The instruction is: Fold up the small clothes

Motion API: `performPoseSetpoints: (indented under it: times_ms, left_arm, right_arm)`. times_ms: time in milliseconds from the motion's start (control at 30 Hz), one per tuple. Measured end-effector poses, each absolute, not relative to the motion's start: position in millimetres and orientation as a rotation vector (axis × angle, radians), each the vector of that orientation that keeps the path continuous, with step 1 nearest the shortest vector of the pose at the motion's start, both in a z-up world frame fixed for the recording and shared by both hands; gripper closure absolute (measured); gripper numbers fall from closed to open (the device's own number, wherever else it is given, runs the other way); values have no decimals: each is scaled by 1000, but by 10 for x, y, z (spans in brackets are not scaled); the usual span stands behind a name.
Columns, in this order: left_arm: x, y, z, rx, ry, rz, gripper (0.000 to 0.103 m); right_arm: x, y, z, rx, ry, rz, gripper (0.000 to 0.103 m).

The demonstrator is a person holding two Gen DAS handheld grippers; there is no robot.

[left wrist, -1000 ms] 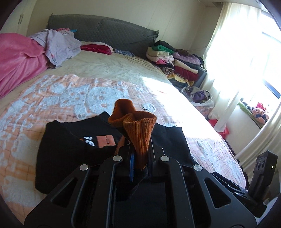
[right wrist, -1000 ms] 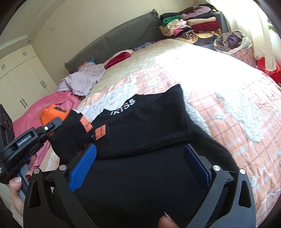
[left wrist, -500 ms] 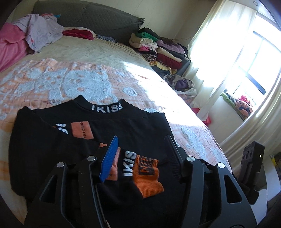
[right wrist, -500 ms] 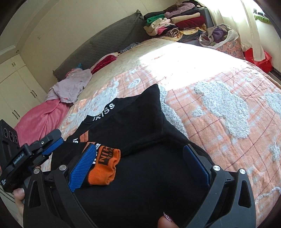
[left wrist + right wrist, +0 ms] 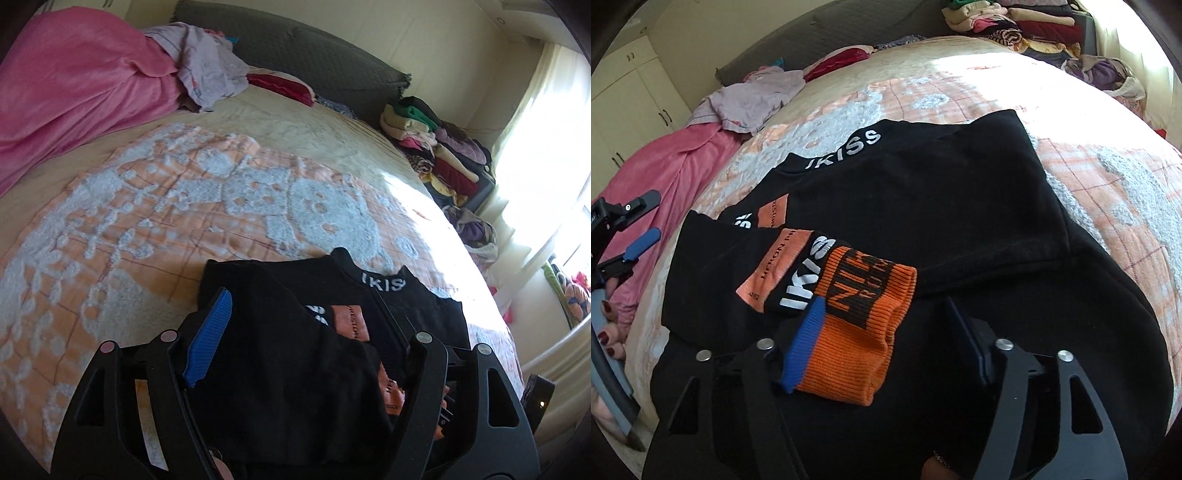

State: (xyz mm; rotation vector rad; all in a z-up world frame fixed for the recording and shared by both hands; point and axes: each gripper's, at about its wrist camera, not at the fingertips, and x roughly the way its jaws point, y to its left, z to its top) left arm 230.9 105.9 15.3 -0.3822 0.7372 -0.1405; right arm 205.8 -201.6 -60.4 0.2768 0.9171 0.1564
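Left wrist view: bed (image 5: 155,236) with orange-and-white blanket; pink quilt (image 5: 74,85) at 10 o'clock; clothes pile (image 5: 439,151) at 2. Left tongs (image 5: 314,332) released above black sweater (image 5: 295,369).
Right wrist view: right tongs (image 5: 886,325) released; orange cuff (image 5: 857,332) lay between them on the sweater; wardrobe (image 5: 631,88) at 10.

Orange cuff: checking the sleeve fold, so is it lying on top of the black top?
Yes, the orange cuff lies flat on the black top, between the open right gripper fingers.

Bed (image 5: 303,122) with orange-and-white blanket (image 5: 147,221), black sweater (image 5: 923,192), pink quilt (image 5: 74,85), folded clothes pile (image 5: 436,147).
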Motion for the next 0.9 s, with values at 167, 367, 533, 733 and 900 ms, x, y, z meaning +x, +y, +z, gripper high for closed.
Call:
performPoseSetpoints:
  times_ms: [167,367,533,733,900]
  left_arm:
    - [2277,1292,192,-436,714,-79,34]
    - [2240,1536,160,-506,709,-42,34]
    - [2202,1698,154,-541,690,5,34]
    - [2207,1707,162,-518,687,29,34]
    - [2247,1559,162,-434,697,36,34]
  right_arm:
    - [2023,-1923,-494,242,876,226,95]
    - [2026,-1755,-129,124,760,285,95]
    - [2175,-1743,215,65,687,305,95]
    - [2320,-2009,470,7,623,227,96]
    - [2518,-2246,279,-17,668,150,96]
